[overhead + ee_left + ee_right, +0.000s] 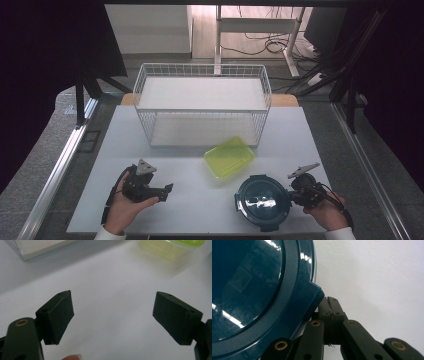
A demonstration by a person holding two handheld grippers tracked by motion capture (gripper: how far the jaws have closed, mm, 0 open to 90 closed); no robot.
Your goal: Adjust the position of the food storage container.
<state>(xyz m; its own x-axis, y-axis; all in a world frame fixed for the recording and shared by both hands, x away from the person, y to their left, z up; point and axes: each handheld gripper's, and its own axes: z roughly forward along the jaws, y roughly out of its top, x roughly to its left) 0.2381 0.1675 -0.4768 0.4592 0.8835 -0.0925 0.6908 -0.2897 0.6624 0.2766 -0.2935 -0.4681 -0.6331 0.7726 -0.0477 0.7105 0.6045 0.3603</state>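
Nearest me, my right tool (295, 191) is pressed together beside the round dark container (263, 201) on the table (190, 200) — it may shove it. My left tool (162, 192) stands apart, empty. Beyond — green box (229, 157), wire basket (202, 102).

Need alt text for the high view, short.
A person at a white table holds a gripper in each hand: the right gripper, fingers shut, touches a round dark-blue lidded container, while the left gripper rests open over bare table. A yellow-green lidded box lies before a white wire basket.
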